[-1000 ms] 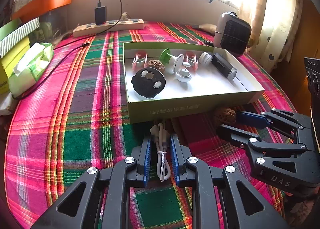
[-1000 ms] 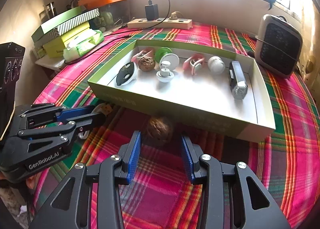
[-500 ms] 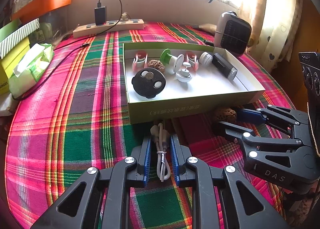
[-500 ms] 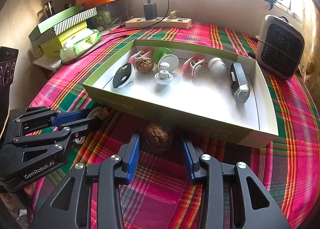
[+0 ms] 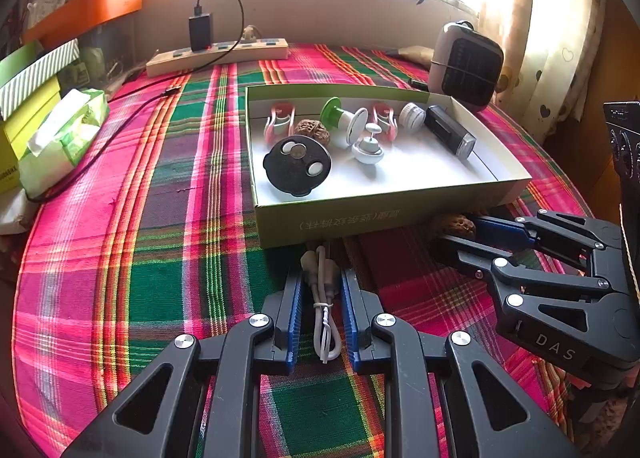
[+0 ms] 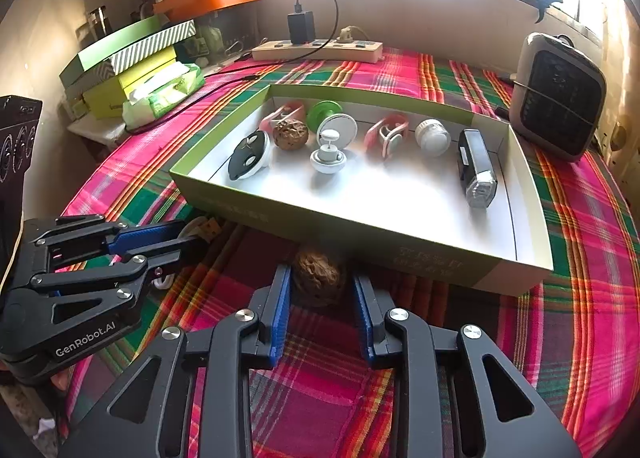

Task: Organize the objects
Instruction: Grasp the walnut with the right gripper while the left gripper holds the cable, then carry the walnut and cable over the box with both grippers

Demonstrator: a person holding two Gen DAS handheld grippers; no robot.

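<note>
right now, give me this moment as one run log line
left gripper: open around white cable | right gripper: open around walnut | both outside green box

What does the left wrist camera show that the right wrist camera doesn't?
Only the left wrist view shows the coiled white cable lying whole between the left gripper fingers. Only the right wrist view shows the brown walnut centred between the right gripper fingers. Both show the shallow green cardboard box and plaid tablecloth.
</note>
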